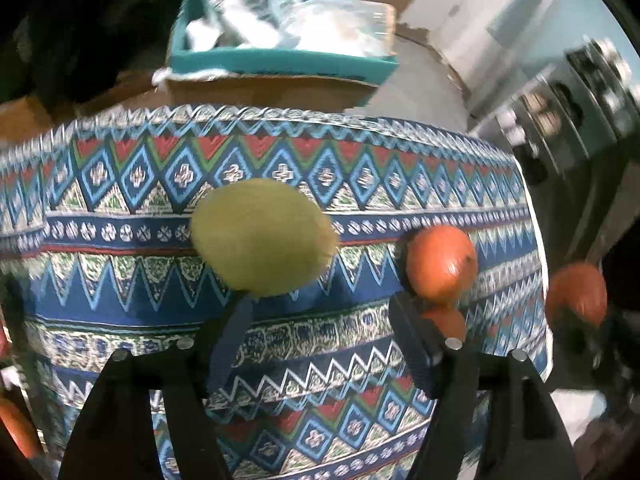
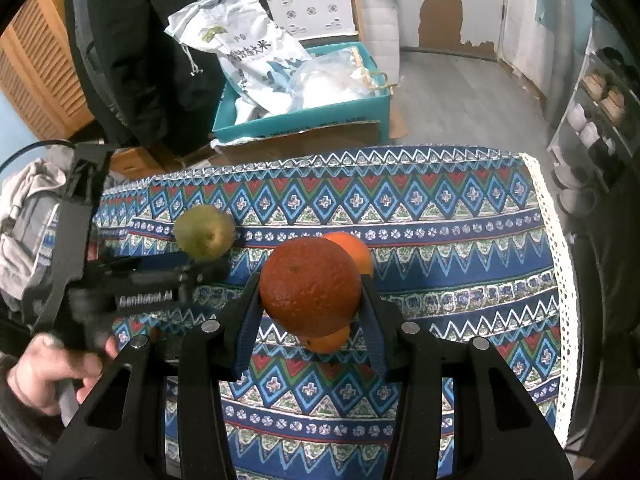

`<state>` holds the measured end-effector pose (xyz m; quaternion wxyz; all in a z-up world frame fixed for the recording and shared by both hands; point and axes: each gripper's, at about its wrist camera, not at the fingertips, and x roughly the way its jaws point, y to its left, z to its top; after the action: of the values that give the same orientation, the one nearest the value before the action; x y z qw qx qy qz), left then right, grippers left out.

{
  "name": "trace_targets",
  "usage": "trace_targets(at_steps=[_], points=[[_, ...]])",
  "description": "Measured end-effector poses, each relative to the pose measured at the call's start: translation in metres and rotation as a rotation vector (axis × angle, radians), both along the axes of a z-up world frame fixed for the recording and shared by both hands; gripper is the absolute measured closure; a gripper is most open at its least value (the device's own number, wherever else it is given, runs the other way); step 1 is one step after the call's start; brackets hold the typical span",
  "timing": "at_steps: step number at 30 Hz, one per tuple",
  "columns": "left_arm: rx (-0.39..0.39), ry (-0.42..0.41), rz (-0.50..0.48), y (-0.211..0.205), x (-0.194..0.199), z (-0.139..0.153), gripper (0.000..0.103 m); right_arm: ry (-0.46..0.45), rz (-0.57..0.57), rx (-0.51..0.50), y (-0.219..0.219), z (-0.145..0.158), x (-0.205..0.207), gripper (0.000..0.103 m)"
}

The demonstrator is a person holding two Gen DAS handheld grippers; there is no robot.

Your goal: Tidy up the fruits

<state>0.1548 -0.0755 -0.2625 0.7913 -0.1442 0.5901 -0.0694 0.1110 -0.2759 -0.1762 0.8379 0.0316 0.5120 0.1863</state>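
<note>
The right gripper [image 2: 310,300] is clamped on a dark orange [image 2: 310,286], its blue pads pressing the fruit's 2 sides and holding it clear above the patterned tablecloth [image 2: 440,240]. Under it, near the middle of the cloth, 2 lighter oranges rest on the fabric: one behind [image 2: 356,252] and one mostly covered by the held fruit [image 2: 328,340]. The left gripper [image 1: 320,320] stands partly open with nothing between its jaws; a green kiwi-like fruit [image 1: 262,236] lies just beyond the left finger, toward the cloth's left side, and I judge it free of the pads.

The held orange looks firm, round and moderately heavy, with a pebbled rind that gives the pads friction. Gripping across its widest part, as now, seems safest, since a grip lower or higher could let it squirt out. The green fruit should be softer and lighter, and it may bruise or roll, so a gentle squeeze across its short axis looks best.

The left wrist view is smeared by motion, so the green fruit's skin and exact kind are hard to confirm. In it, an orange shape at the cloth's right edge [image 1: 576,294] and another at the lower left [image 1: 16,424] are cut off. No bowl or tray for sorting is visible.
</note>
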Motion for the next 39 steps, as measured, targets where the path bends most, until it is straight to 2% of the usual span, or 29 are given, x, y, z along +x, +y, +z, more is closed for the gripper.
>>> trace_targets(at_steps=[3,8,14,19,21,25,27,28,31,34,39], points=[[-0.014,0.032,0.036,0.008,0.01,-0.011,0.03,0.009,0.002,0.002,0.0,-0.004,0.003,0.057],[-0.099,0.064,0.103,0.021,0.015,-0.02,0.027,0.02,0.002,0.008,-0.002,-0.01,0.007,0.057],[-0.115,0.091,0.103,0.017,0.013,-0.027,0.027,0.031,-0.003,0.013,-0.005,-0.017,0.01,0.057],[-0.113,0.116,0.051,0.002,0.004,-0.03,0.025,0.033,-0.009,0.019,-0.009,-0.017,0.009,0.057],[-0.091,0.107,0.03,0.0,-0.001,-0.028,0.025,0.033,-0.011,0.021,-0.01,-0.016,0.009,0.057],[-0.094,0.105,0.01,0.003,-0.01,-0.023,0.025,0.028,-0.009,0.024,-0.011,-0.013,0.008,0.057],[-0.095,0.091,-0.011,0.006,-0.012,-0.021,0.017,0.026,-0.009,0.025,-0.01,-0.012,0.007,0.057],[-0.082,0.091,-0.026,0.005,-0.012,-0.022,0.016,0.026,-0.008,0.026,-0.01,-0.011,0.006,0.057],[-0.056,0.112,-0.077,0.001,-0.006,-0.028,0.016,0.024,-0.007,0.024,-0.008,-0.01,0.005,0.057],[-0.053,0.132,-0.088,-0.003,-0.001,-0.033,0.016,0.022,-0.008,0.021,-0.009,-0.009,0.004,0.057],[-0.037,0.166,-0.143,-0.017,-0.01,-0.038,0.016,0.028,-0.019,0.022,-0.011,-0.01,0.007,0.057]])
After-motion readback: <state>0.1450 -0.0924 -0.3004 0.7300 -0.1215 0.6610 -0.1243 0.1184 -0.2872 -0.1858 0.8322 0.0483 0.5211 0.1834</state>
